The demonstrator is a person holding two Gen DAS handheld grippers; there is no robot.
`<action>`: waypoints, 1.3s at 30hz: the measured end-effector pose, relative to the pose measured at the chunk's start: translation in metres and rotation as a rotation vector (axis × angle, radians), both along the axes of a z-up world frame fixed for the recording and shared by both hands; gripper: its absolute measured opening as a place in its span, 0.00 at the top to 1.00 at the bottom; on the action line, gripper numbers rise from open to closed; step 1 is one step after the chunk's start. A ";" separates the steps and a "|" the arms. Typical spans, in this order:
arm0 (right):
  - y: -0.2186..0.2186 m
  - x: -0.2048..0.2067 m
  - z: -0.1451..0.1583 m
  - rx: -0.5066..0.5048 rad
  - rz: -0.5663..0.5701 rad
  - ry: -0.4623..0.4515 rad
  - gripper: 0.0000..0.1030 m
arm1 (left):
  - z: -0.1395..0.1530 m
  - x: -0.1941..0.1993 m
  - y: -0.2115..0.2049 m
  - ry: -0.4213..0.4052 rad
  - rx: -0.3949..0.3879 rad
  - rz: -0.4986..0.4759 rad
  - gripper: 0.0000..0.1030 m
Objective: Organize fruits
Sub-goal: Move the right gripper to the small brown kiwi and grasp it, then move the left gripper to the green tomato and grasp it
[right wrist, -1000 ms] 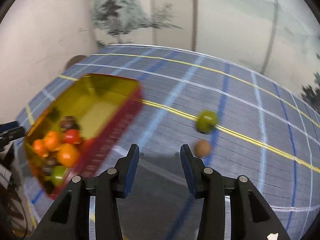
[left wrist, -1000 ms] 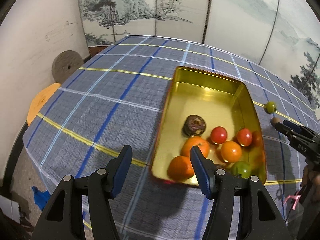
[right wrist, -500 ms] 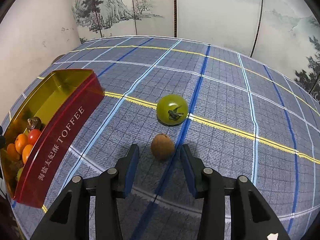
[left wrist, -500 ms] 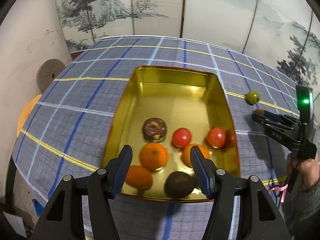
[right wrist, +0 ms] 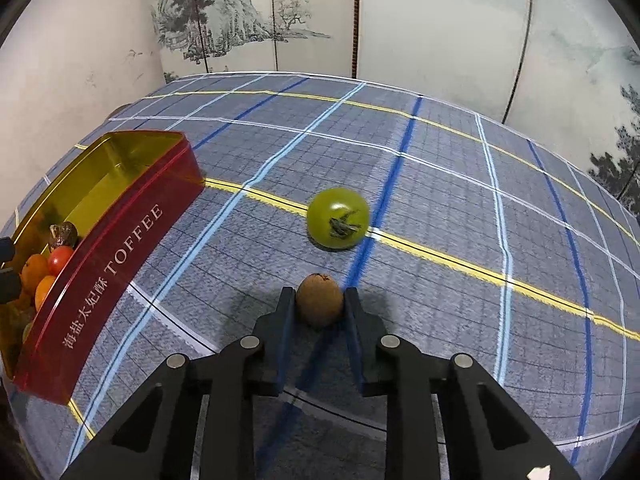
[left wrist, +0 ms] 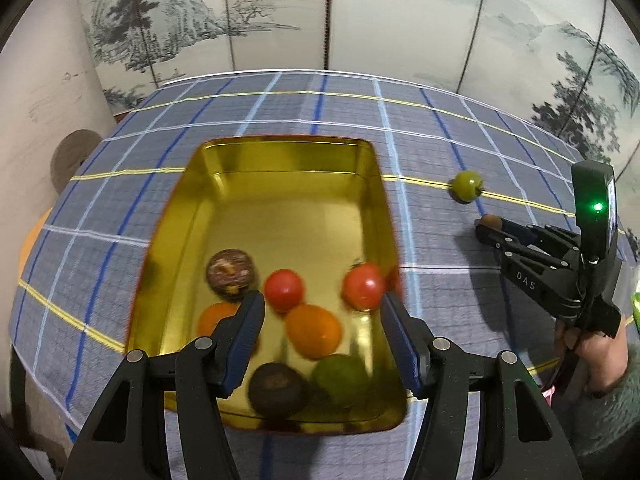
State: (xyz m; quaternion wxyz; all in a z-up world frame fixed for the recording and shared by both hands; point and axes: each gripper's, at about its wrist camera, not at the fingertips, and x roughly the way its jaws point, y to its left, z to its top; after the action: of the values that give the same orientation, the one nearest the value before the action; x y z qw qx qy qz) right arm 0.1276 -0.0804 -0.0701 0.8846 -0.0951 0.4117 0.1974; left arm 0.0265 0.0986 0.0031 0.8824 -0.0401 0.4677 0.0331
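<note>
Right gripper (right wrist: pixel 319 300) clamped on small fuzzy brown oval fruit (right wrist: pixel 319 299) sitting on blue plaid tablecloth (right wrist: pixel 440 208), near green tomato (right wrist: pixel 338 217). Left gripper (left wrist: pixel 322 320) half-open, empty, above gold tin (left wrist: pixel 280 184).

A kiwi (right wrist: pixel 320 299) sits between my right fingers (right wrist: pixel 280 316). A tomato (right wrist: pixel 338 218) lies just behind it. The fruit-filled tin (right wrist: pixel 116 216) stands left.

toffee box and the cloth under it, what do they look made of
The toffee box looks like thin metal tin: glossy red outside with printed lettering, mirror-like gold inside that reflects the fruit. The cloth looks like woven fabric, matte, with a fine grid texture and plaid stripes; the fibre can't be told.
</note>
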 end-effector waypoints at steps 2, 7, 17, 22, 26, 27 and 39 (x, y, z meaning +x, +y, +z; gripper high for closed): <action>-0.010 0.000 0.000 0.003 -0.018 0.000 0.79 | -0.001 0.005 -0.009 0.002 -0.005 -0.014 0.41; -0.040 0.006 0.001 0.005 -0.076 0.003 0.79 | 0.001 0.019 -0.033 -0.011 -0.016 -0.046 0.41; -0.098 0.022 0.000 0.002 -0.169 0.004 0.79 | -0.005 0.046 -0.078 -0.005 0.008 -0.103 0.41; -0.124 0.024 0.000 -0.003 -0.203 0.002 0.79 | -0.007 0.062 -0.089 0.006 -0.024 -0.112 0.41; -0.145 0.023 0.000 -0.004 -0.230 0.001 0.79 | -0.011 0.078 -0.100 0.004 -0.046 -0.115 0.41; -0.150 0.023 0.000 0.000 -0.237 0.003 0.79 | -0.012 0.081 -0.103 0.005 -0.051 -0.115 0.41; -0.156 0.024 0.000 0.023 -0.242 0.010 0.78 | -0.039 0.143 -0.133 0.008 -0.042 -0.125 0.42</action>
State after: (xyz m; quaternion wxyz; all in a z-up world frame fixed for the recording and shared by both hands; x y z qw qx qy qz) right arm 0.1516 -0.2360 -0.0705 0.9010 -0.0337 0.4222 0.0941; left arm 0.1699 -0.0347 -0.0354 0.8798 -0.0293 0.4733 -0.0317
